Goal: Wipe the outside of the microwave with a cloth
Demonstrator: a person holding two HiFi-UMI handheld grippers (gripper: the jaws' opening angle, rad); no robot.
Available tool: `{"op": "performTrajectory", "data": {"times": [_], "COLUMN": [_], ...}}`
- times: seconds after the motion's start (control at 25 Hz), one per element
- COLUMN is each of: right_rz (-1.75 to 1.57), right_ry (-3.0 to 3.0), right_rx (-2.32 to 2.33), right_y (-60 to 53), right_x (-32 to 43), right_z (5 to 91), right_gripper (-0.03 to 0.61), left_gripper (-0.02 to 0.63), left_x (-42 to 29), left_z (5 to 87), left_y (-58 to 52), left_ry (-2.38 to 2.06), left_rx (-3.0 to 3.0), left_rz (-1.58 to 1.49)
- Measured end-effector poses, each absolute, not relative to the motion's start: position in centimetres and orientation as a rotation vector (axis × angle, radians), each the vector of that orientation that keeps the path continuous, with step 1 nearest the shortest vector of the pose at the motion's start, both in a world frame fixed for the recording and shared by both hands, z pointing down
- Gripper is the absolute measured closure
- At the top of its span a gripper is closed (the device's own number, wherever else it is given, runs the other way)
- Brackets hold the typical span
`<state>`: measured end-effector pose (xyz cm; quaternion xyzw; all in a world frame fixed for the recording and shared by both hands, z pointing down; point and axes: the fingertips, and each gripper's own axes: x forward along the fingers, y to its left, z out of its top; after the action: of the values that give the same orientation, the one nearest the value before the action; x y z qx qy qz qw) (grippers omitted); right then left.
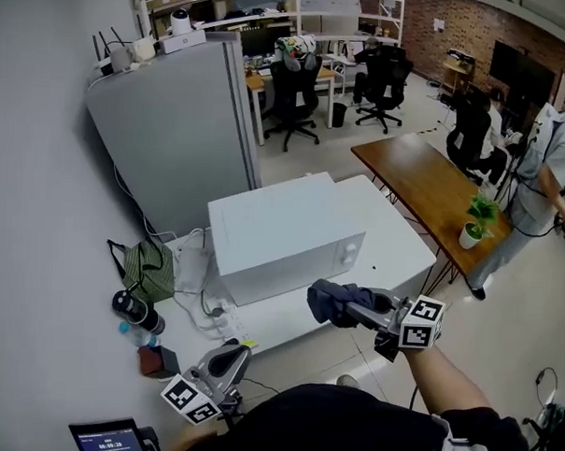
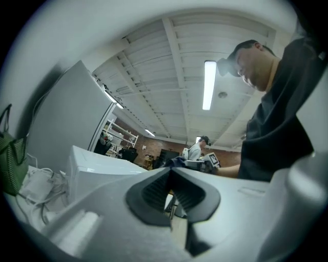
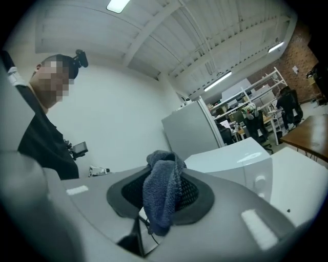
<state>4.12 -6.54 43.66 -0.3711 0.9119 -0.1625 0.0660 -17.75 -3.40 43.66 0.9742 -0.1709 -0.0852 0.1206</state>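
Right fingers [image 3: 193,192] clamped on a bunched dark blue cloth [image 3: 161,180], with the wad sticking out past the tips. Left fingers [image 2: 154,192] pressed together with nothing between them. The right gripper [image 1: 346,307] hangs by the near front corner of the white microwave [image 1: 282,234]. Cloth looks close to the casing, but contact can't be confirmed. The left gripper [image 1: 222,363] sits low and well apart, idle. The microwave stands on the white worktop [image 1: 398,248], with loose cables [image 1: 205,291] just beside it. Judged step: bringing the cloth onto the casing, wiping barely begun. To do it well, lead with the protruding cloth so the hard fingers don't scrape. Press lightly, run long overlapping passes across top, sides and front, go around the knob [image 1: 352,248], and avoid the cables.
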Motion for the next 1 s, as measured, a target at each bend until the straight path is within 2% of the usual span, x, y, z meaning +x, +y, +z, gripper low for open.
{"op": "performTrajectory", "data": {"times": [0.16, 0.68, 1.0], "right_rz": [-0.434, -0.408, -0.375], "right_ry": [2.778, 2.887, 2.884], "right_rx": [-1.03, -0.615, -0.539], "right_y": [-3.0, 10.4, 14.3], "right_x": [3.8, 13.9, 11.0], "right_z": [42.3, 41.7, 39.3], "right_gripper": [0.488, 0.488, 0.487], "left_gripper": [0.611, 0.611, 0.611], "left_x": [-16.0, -0.6, -2.7], "left_z": [42.9, 42.5, 40.6], "left_y": [-1.4, 11.9, 15.1], "left_ry": [-0.457, -0.555, -0.551], "left_rx": [2.875, 2.838, 2.895], "left_rz": [-0.243, -0.212, -0.216]}}
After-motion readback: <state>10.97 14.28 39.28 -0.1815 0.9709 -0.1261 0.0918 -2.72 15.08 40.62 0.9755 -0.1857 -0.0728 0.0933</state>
